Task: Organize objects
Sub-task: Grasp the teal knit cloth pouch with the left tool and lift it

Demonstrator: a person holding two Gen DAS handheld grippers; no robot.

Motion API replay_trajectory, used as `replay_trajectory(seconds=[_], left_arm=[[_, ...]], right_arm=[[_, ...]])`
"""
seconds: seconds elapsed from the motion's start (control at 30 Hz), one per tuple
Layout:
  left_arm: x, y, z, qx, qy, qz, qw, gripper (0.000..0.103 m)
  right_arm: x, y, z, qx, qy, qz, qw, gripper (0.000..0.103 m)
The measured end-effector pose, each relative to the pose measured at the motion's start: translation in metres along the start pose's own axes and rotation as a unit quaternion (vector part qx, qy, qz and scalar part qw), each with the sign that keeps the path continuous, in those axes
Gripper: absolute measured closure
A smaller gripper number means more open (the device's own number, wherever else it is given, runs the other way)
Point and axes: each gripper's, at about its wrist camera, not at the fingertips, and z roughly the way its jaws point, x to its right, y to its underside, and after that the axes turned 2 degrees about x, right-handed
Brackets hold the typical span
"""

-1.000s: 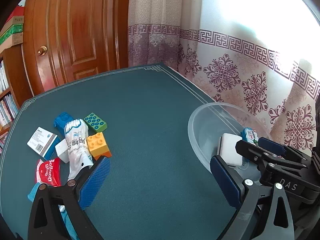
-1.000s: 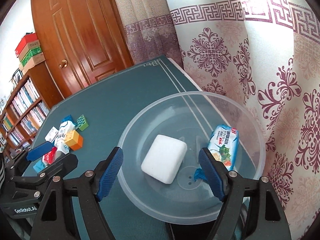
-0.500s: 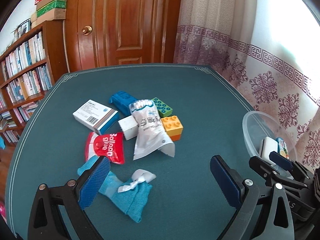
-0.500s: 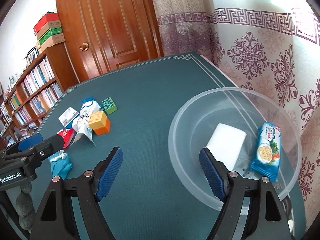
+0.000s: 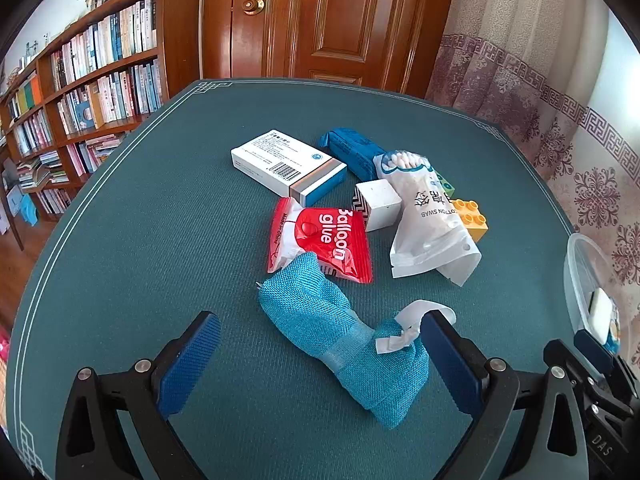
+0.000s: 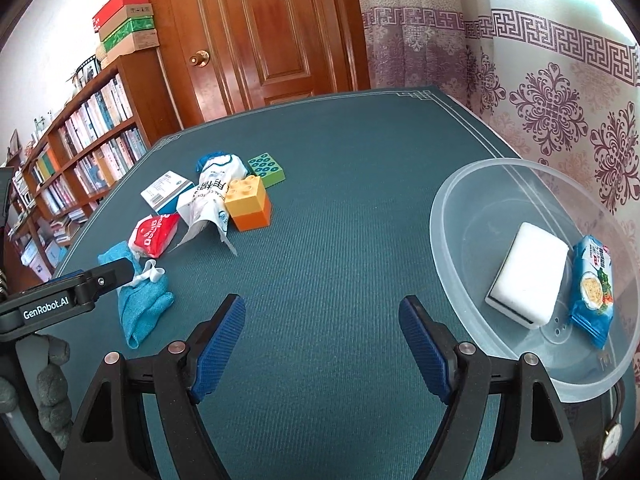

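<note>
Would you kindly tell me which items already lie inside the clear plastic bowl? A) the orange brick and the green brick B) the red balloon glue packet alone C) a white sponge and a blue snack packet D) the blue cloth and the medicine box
C: the right wrist view shows only the white sponge and the blue snack packet in the clear plastic bowl.
</note>
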Motion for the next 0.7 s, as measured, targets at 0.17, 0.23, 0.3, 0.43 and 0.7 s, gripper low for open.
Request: replay_trajectory(seconds=[0.17, 0.23, 0.3, 0.43, 0.7], left_arm=[[-0.003, 0.001, 0.010, -0.014, 0.002, -0.011, 0.9998, 0.001], [-0.004, 0.002, 0.014, -0.019, 0.006, -0.015, 0.9997, 0.001], [-0.004, 0.003, 0.015, -0.018, 0.007, -0.015, 0.9997, 0.001], [-0.003, 0.004, 0.015, -0.016, 0.009, -0.009, 0.9998, 0.001], [-0.013, 0.006, 0.014, -0.029, 0.033, -0.021, 0.9988, 0.001]], right_arm=[[-0.002, 0.003, 0.004, -0.008, -0.001, 0.000, 1.000, 0.023], [-0.004, 0.004, 0.006, -0.013, -0.002, -0.002, 1.000, 0.023], [-0.006, 0.005, 0.009, -0.017, -0.003, -0.004, 1.000, 0.023], [-0.008, 0.008, 0.013, -0.025, -0.004, -0.007, 1.000, 0.023], [-0.011, 0.012, 0.021, -0.038, 0.015, -0.017, 0.999, 0.023]])
